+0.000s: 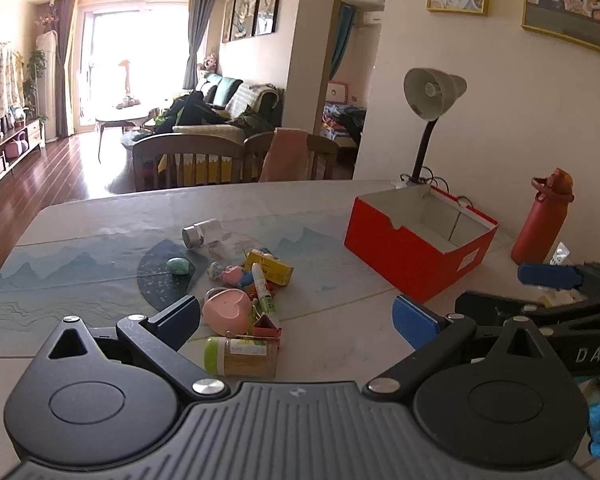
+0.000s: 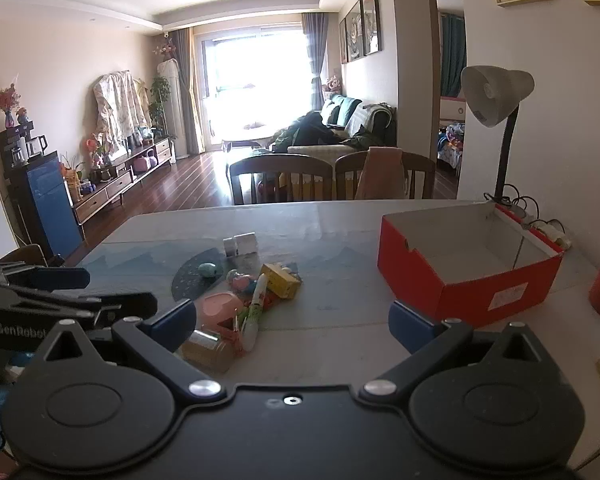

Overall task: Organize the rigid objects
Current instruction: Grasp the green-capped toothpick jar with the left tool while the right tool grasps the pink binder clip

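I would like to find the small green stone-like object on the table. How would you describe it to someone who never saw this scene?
Start at the red box and look left to the pile of small things on the table. At the pile's far left edge, on the dark round patch of the mat, lies the green pebble. It sits apart from the pile, smooth and egg-shaped, nearer than the silver jar.

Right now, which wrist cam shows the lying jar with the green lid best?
Left wrist: the jar lies unobstructed between the open fingers, green lid visible. In the right wrist view the jar is partly hidden behind the left finger, lid unseen.
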Motion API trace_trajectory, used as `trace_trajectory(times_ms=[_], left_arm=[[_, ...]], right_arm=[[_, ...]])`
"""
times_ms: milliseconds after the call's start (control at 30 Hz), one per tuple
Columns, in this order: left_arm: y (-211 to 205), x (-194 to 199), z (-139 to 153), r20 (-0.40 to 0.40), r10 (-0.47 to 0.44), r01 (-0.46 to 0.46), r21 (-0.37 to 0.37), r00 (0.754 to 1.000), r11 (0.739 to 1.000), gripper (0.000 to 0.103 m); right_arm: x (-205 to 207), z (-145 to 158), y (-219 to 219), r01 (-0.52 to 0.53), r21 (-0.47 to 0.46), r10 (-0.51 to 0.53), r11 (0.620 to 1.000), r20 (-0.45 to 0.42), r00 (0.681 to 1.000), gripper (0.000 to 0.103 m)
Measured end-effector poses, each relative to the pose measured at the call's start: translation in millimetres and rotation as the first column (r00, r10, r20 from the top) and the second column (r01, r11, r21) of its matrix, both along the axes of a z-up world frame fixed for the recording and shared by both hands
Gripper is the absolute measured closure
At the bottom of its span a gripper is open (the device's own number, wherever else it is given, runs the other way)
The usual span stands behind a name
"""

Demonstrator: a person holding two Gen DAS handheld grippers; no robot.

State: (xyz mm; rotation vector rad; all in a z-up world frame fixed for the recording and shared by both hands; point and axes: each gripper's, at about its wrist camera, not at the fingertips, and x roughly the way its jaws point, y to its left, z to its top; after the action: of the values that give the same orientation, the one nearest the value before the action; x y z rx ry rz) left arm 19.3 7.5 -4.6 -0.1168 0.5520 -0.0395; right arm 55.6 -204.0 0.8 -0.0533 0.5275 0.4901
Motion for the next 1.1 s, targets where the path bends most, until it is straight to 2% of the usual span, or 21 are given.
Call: trace_trajectory(times_ms=[233,500,800,1100], left_arm=[[13.3,20.3,-16.6,-0.037,0.044,-0.044,-0.006,0.998,0.999,0.000],[18.7,47.0,-58.2,-0.075,0.087,-0.085,0.038,0.993,0.996,0.000],[19.9,70.3,-102.4,-0.127,0.149,-0.141,0.067,0.981,0.988,0.000],[15.3,91.1,-132.3,-0.160,0.178,-0.165,0.092,0.971,0.982,0.000]], right_arm=[[26.8,-5.7,6.8,-0.029,0.003,0.029,1.000,-0.056,0.998,0.001],[60.9,-26.9,25.7,-0.129,-0.026,0.126,0.991,-0.099,0.987,0.001],[97.0,-62.2,60.9,-0.292,-0.085,0.276,0.953,-0.161,0.948,0.008],[130.0,-88.9,86.8,-0.387,-0.073,0.356,0.919,-0.267,0.895,0.019]])
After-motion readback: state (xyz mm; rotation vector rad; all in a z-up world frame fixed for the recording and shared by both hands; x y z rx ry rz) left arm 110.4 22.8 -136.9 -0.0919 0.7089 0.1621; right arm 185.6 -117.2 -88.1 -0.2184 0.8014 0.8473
